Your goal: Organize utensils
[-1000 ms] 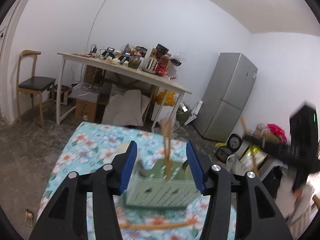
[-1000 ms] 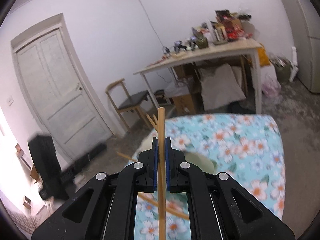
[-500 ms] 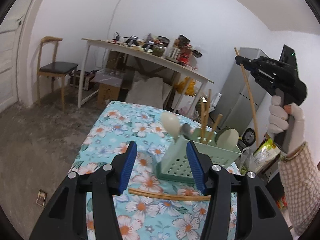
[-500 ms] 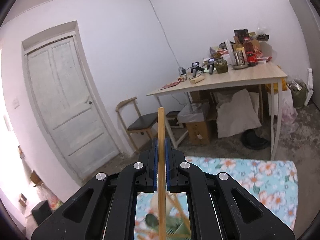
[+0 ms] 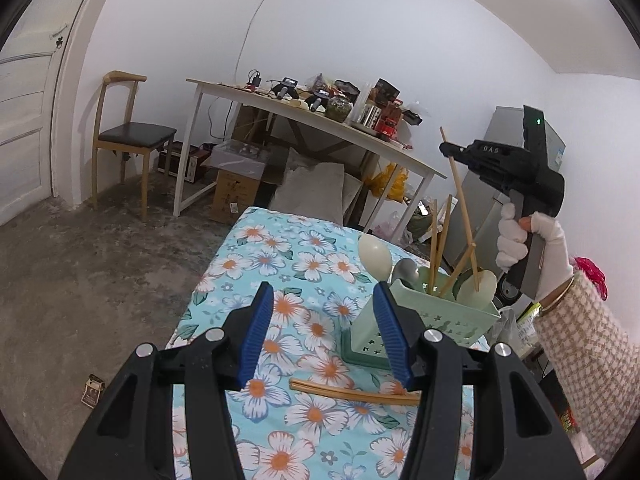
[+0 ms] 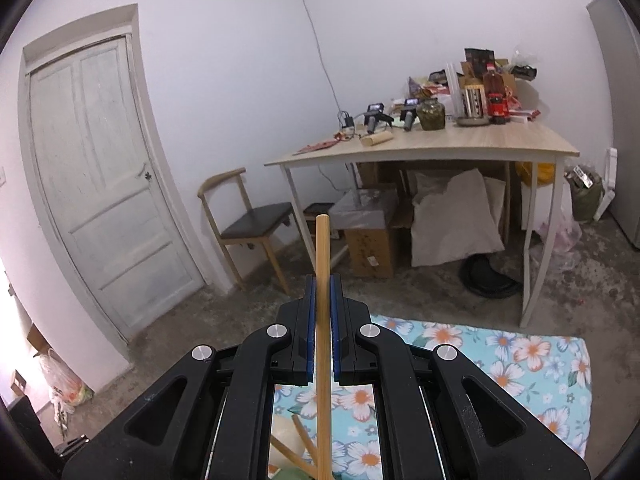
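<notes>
**Ana:** Utensils first: where do they stand?

**Ben:** Most are upright in the pale green perforated plastic caddy (image 5: 436, 320) on the blue floral tablecloth (image 5: 280, 264): cream and grey spoons, several wooden chopsticks. One thin wooden chopstick (image 5: 460, 204) is clamped upright in the right gripper (image 5: 446, 150), above the caddy, its lower end down among the utensils inside. A last wooden chopstick (image 5: 352, 394) lies flat on the cloth just in front of the caddy.

**Ana:** What might go wrong?

**Ben:** I'd judge that the held stick could catch on the crowded spoons and leaning chopsticks, and pushing down would tip the light caddy. Letting go while it tilts could let it lean out over the rim.

**Ana:** And the hands?

**Ben:** The right hand (image 5: 528, 248), in a white glove with a checked sleeve, holds its gripper high beside the caddy, pointing across it. The left gripper (image 5: 324, 332) points downward at the cloth, jaws apart and holding nothing, with the caddy's near corner at its right finger.
</notes>
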{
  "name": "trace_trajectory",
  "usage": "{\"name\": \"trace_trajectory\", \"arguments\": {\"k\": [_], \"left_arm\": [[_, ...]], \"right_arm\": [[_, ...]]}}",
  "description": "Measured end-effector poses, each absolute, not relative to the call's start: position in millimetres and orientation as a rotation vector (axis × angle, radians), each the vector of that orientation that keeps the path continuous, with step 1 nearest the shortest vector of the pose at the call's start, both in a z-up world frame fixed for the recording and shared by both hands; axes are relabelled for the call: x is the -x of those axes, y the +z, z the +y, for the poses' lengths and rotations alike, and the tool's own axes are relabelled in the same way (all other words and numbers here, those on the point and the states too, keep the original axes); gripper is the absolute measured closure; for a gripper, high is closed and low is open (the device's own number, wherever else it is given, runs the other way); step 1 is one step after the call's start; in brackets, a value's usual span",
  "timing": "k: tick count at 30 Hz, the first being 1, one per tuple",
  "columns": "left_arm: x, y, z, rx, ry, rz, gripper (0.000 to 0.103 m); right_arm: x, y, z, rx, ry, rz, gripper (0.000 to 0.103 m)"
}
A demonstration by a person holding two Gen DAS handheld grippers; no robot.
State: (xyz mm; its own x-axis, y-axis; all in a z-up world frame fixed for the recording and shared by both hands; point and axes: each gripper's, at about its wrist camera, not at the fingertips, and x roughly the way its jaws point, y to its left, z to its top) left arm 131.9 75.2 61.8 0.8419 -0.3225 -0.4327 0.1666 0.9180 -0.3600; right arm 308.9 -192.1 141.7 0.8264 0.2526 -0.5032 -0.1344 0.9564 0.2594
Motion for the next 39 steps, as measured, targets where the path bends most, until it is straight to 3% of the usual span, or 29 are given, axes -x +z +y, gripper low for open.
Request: {"name": "trace_trajectory", "arguments": {"k": [18, 31, 36, 39], "left_arm": [[-137, 58, 73, 0.317, -0.269, 0.516, 0.053], [-133, 59, 62, 0.3, -0.305, 0.516, 0.053], [-130, 60, 55, 0.294, -0.318, 0.518, 0.053], [-131, 58, 54, 0.283, -0.317, 0.526, 0.053]], "right_arm": [[-301, 128, -186, -0.099, 0.139, 0.64, 0.097], [-229, 154, -214, -0.158, 0.141, 0.584, 0.087], [-236, 163, -232, -0.25, 0.215, 0.65, 0.073], [-268, 157, -243, -0.322, 0.296, 0.811, 0.061]]}}
